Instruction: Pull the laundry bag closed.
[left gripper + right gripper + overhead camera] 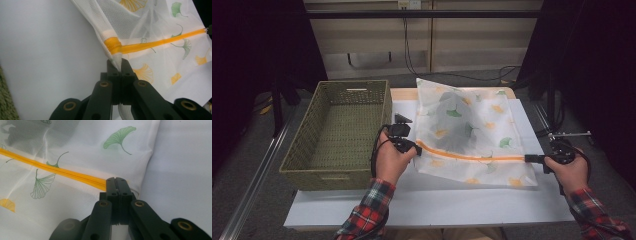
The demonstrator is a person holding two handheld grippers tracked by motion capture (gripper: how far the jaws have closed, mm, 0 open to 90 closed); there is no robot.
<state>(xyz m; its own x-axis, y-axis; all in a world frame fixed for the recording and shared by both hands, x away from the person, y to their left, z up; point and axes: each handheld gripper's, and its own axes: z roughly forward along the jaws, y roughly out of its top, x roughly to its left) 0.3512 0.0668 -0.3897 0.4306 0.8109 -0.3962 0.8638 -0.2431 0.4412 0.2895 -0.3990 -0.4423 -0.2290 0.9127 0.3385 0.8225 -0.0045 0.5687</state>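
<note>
Holding both ends of the zipper line taut looks like the step here: the mesh laundry bag (pixel 472 132), white with ginkgo-leaf print, lies flat on the white desk (pixel 437 202), toward its far right portion, with its far end reaching the desk's far edge. To do it well I'd keep the tension even along the orange zipper (pixel 472 156), pull level rather than up so the mesh doesn't bunch, and avoid yanking, since the fabric is thin and each grip is only a small pinch. If the bag is headed for the wicker basket (pixel 339 131) at the desk's left edge, lift both ends together so the dark contents visible through the mesh don't slump to one side. Left hand-held gripper (pixel 119 65): jaws pressed together, clamped on a peaked fold of mesh just below the zipper's orange end stop; fabric rises tented from the pinch. Right hand-held gripper (pixel 116 182): jaws also together, clamped at the other end of the zipper near the bag's right edge; whether it grips the slider or just tape and fabric I can't tell. In the high view the left one (pixel 416 149) sits at the bag's left edge, the right one (pixel 528 158) at the bag's right edge. Basket looks empty.
</note>
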